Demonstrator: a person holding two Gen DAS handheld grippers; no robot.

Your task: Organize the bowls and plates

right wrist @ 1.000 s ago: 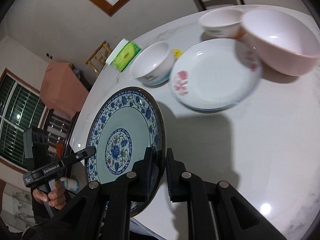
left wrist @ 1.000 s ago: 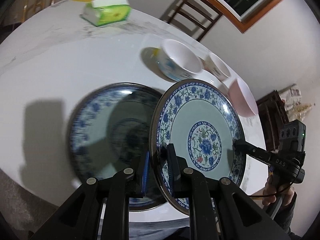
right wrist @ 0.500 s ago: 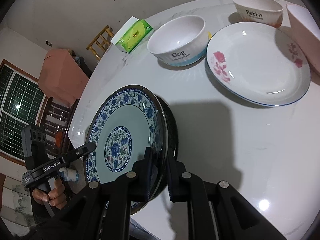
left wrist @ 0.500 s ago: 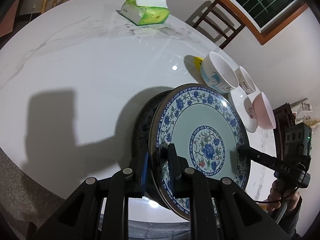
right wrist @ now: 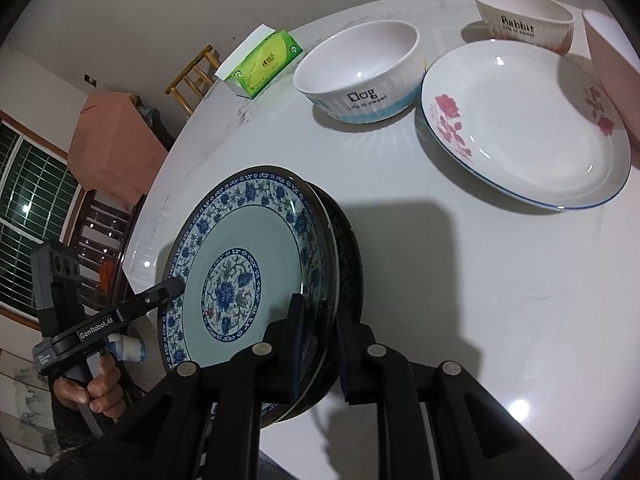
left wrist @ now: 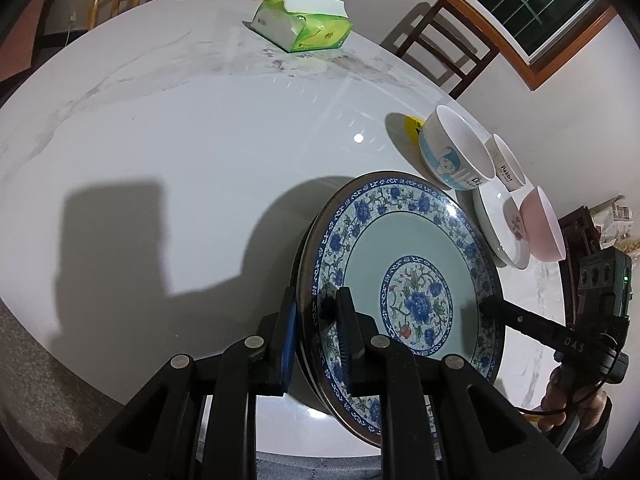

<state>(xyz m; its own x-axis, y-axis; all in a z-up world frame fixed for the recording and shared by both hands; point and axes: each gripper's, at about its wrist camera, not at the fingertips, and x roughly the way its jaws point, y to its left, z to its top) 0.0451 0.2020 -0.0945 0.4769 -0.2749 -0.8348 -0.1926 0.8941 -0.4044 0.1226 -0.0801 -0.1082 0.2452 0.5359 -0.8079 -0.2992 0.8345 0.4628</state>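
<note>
A blue floral plate sits nested on a second matching plate, whose dark rim shows beneath it. My left gripper is shut on the top plate's near rim. My right gripper spans the opposite rim, its jaws around both plates' edges. A white rose plate, a "Dog" bowl, a "Rabbit" bowl and a pink bowl stand beyond.
The round white marble table carries a green tissue pack at its far side. Wooden chairs stand around it. The table edge is close to the stacked plates.
Both grippers have carried the floral plate over the second plate and lowered it until it rests nested on it. The second plate is now almost hidden.
</note>
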